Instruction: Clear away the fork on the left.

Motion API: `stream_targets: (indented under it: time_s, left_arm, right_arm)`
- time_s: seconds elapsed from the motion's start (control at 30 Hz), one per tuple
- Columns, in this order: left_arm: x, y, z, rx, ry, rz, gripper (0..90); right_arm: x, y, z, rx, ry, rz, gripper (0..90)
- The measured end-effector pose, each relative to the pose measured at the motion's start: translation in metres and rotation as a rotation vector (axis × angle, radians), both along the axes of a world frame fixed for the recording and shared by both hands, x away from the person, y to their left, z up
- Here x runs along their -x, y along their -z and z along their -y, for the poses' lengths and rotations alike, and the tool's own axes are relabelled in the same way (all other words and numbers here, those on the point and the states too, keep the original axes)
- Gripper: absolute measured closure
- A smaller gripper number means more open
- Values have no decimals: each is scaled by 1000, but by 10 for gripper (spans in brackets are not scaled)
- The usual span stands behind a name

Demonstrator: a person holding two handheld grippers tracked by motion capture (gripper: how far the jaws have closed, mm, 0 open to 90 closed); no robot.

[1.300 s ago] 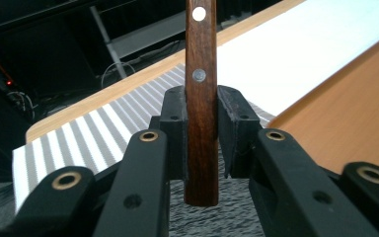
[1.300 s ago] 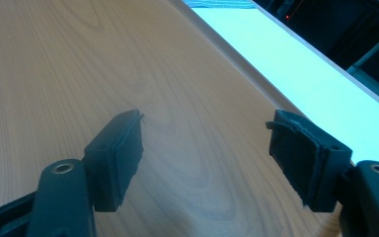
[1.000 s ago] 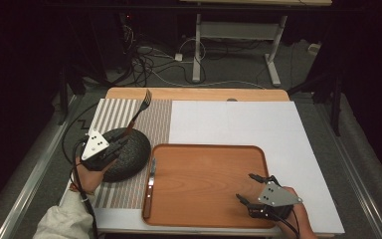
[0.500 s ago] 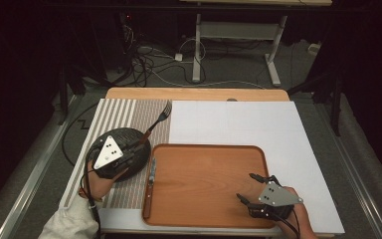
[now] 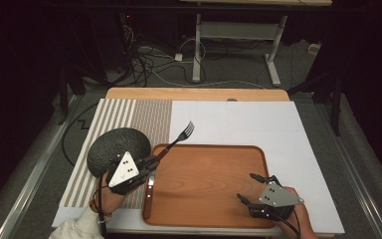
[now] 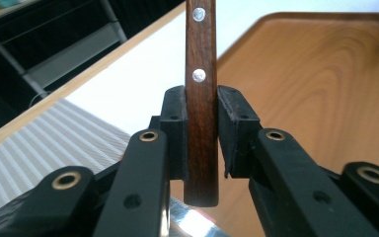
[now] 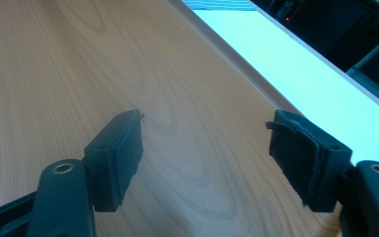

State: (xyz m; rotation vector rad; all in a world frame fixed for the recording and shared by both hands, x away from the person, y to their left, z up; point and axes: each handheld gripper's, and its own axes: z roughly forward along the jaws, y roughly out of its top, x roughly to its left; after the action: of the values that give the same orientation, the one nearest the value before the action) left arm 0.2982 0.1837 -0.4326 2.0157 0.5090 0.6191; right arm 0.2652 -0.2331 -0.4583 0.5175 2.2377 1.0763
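Observation:
A fork with a wooden handle [image 6: 201,98] and metal tines [image 5: 186,130] is held by my left gripper [image 5: 151,163], whose pads are shut on the handle near its end. The fork slants up and right over the far left corner of the wooden tray [image 5: 214,179]. In the left gripper view the gripper [image 6: 201,131] clamps the handle from both sides. My right gripper [image 5: 246,186] rests low over the tray's near right part. It stands open [image 7: 205,148] with only bare tray wood between its jaws.
A dark round bowl [image 5: 114,147] sits upside down on a striped placemat [image 5: 129,114] left of the tray. A wooden-handled knife [image 5: 150,191] lies along the tray's left edge. A white sheet [image 5: 258,122] covers the table beyond and right of the tray.
My left gripper has carried the fork to the right, from over the dark bowl to the tray's far left corner. The right gripper has stayed put.

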Motion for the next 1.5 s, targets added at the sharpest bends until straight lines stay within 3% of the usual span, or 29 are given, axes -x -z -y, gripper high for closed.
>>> stream_targets:
  time_s: [0.03, 0.37, 0.6, 0.9, 1.07, 1.5]
  left_arm:
    - [1, 0, 2, -10, 8, 11, 732]
    - [13, 9, 25, -29, 106, -53, 732]
    - [18, 15, 37, -86, 145, -111, 731]
    - [25, 25, 49, -176, 155, -191, 729]
    - [26, 28, 52, -187, 166, -237, 729]
    - [35, 31, 56, -198, 190, -291, 724]
  right_arm:
    - [0, 0, 0, 2, 0, 1, 291]
    - [-1, 0, 2, -5, 13, 1, 291]
    - [-1, 0, 2, -2, 12, 4, 291]
    - [-2, 0, 3, 0, 13, 4, 292]
    - [-1, 0, 3, 2, 13, 3, 292]
    - [-2, 0, 3, 3, 13, -1, 293]
